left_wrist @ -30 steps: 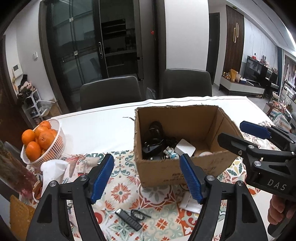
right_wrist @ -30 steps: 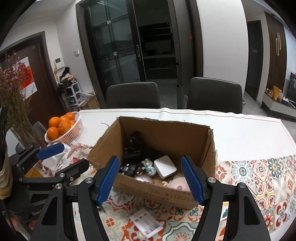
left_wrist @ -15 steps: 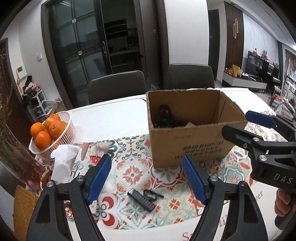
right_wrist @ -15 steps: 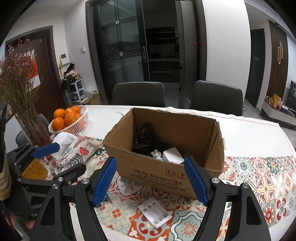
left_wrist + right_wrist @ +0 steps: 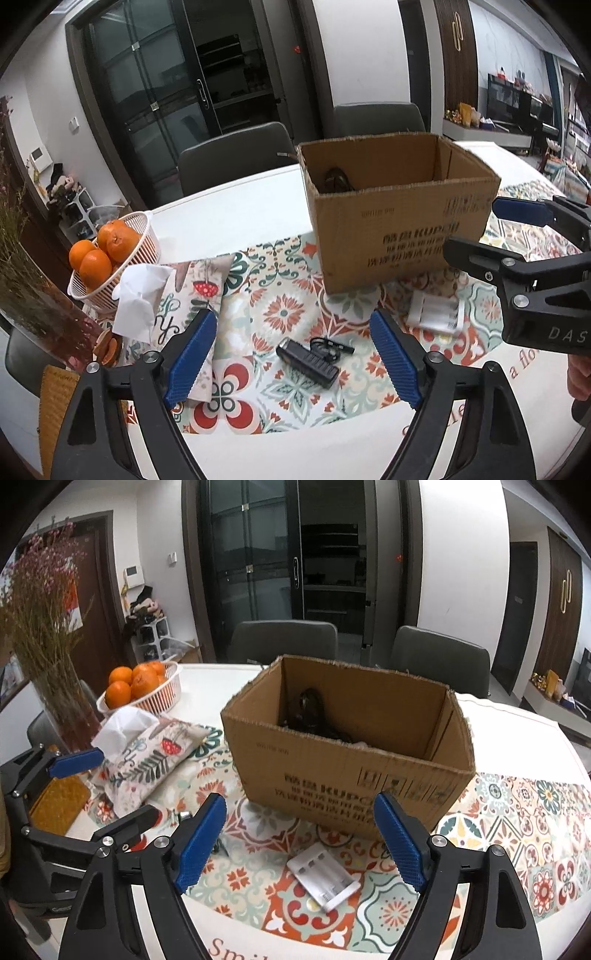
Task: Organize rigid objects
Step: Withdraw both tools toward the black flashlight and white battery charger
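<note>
On the patterned mat, 6 o'clock of the cardboard box: black charger between left gripper tips, white battery holder under right gripper. Both spread, empty. Risks: low flat items skid; charger cable snags.

We see even, soft indoor light, moderately bright, source not visible. Shadows are faint: a short one under the cardboard box on the desk. Dark glass doors carry small reflections. Fisheye bends straight lines and blackens the corners. The white battery holder looks slightly smeared in the left view; the far room is soft.
</note>
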Tool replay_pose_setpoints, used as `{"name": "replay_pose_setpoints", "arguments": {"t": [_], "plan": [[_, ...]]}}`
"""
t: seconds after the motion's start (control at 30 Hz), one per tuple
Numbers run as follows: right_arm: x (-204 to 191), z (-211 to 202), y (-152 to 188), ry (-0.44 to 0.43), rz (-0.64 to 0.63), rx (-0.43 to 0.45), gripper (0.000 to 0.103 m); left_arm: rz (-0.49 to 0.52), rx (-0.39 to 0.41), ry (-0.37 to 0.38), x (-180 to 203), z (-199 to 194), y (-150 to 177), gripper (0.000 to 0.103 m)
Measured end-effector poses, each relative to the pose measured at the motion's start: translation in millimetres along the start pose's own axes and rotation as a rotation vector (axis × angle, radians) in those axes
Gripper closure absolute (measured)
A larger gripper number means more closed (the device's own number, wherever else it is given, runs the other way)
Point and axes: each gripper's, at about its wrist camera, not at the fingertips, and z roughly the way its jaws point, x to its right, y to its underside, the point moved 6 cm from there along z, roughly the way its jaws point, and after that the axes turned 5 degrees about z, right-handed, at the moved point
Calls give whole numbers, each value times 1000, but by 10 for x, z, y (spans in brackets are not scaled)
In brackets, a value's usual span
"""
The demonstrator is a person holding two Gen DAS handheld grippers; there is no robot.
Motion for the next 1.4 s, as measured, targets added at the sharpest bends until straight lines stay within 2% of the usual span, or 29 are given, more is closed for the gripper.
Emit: {"name": "replay_pose_setpoints", "arguments": {"t": [0.23, 0.73, 0.97, 1.23, 1.4], "plan": [[-7, 110, 204, 26, 15, -40, 17, 9, -24, 19, 0, 109, 183, 16], [93, 238, 658, 140, 263, -27, 3, 45, -18, 129, -26, 357, 489, 9], [168, 228, 895, 256, 453, 6, 2, 98, 10, 189, -46, 454, 545, 5], [200, 338, 1089, 269, 590, 1, 1, 159, -4, 253, 11, 685, 652, 4], [229, 478, 1146, 287, 611, -20, 1, 188, -23, 293, 48, 898, 683, 4]]}}
